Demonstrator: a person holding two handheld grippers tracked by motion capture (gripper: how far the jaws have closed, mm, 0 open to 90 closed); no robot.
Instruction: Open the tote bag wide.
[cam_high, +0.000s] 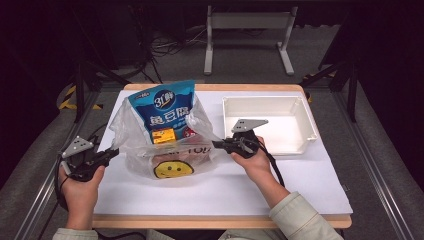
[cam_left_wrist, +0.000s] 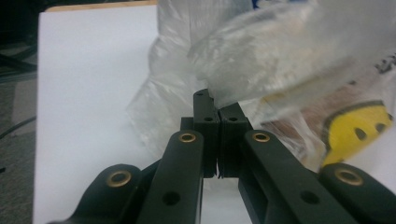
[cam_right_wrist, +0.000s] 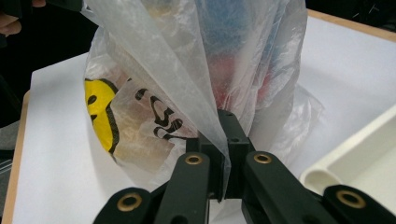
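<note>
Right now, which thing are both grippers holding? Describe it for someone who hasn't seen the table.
On the white table, left of the white bin, stands a clear plastic bag. A blue pouch sticks out of its top, and it alone bears a yellow smiley face.

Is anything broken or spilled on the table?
Nothing stands out. The blue packet stands upright inside the clear plastic bag, whose sides the left gripper and right gripper pinch. The white tray sits flat.

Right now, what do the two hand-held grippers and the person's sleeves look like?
Both the left hand-held gripper and the right hand-held gripper are black, each topped by a grey three-cornered plate and trailing a black cable. Their jaw arms carry brass-coloured rivets. The sleeves are pale grey-green.
</note>
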